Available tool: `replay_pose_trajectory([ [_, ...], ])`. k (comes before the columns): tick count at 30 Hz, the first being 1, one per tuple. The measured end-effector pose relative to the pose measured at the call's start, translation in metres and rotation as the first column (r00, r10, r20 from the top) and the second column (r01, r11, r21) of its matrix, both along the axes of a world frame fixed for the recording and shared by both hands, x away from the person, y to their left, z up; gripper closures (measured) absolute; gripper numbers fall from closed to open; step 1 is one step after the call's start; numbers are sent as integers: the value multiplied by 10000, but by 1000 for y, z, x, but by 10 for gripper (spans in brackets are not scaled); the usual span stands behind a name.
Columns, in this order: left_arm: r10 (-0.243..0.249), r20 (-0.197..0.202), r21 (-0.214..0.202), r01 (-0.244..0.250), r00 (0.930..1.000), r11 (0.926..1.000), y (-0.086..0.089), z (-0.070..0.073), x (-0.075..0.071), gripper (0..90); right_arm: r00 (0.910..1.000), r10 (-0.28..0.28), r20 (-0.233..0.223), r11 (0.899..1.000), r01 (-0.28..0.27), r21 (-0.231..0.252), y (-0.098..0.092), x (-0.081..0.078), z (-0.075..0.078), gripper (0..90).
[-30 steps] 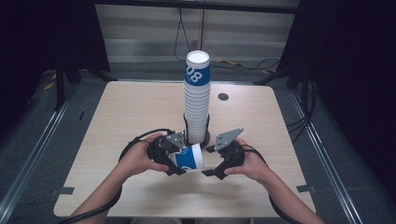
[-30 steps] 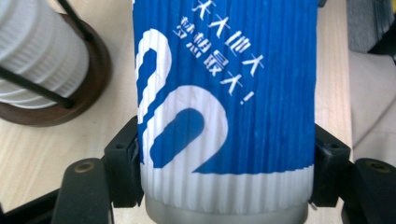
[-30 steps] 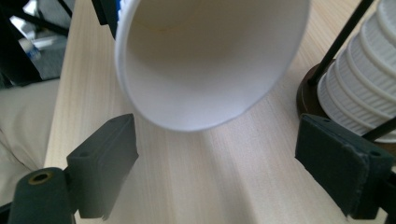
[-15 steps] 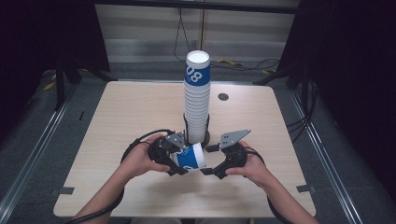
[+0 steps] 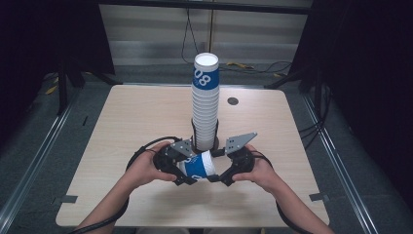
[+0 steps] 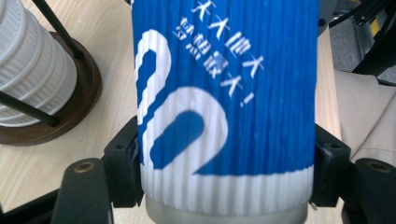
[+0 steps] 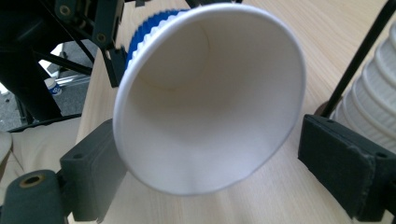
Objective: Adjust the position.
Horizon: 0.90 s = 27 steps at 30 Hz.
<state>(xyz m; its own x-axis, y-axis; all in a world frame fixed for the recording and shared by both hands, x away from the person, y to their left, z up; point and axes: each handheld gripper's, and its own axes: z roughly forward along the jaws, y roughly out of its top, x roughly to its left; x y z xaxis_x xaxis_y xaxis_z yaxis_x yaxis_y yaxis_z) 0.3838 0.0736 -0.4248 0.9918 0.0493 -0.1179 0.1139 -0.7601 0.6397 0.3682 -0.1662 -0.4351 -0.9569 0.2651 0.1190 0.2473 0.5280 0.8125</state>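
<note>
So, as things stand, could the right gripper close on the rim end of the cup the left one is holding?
Probably yes. The left gripper clamps the blue cup on its side, open rim toward the right gripper. Its jaws have just been opening and already flank the rim, apparently without pressing it. Nothing blocks the way.

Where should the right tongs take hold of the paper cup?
At the open rim of the paper cup, coming in from the mouth end. The cup lies sideways in the left tongs, mouth towards the right tongs, whose jaws have just been opening and now flank that rim.
</note>
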Motion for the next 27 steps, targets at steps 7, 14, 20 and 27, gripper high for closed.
replay_pose_trajectory([
  [7,-91,127,-117,93,9999,9999,0,0,0,300,9989,420,212,9991,-420,23,5,1,3,141],
  [14,-108,30,-60,108,9999,9999,-1,-4,-1,304,9973,631,373,9978,-623,-217,4,0,3,184],
  [20,-88,149,-26,89,9999,10000,-3,-6,-2,302,9966,690,450,9964,-666,-527,5,-2,3,191],
  [27,-46,222,42,45,9997,10000,-4,-4,-3,283,9964,712,469,9951,-678,-715,5,-2,5,199],
])
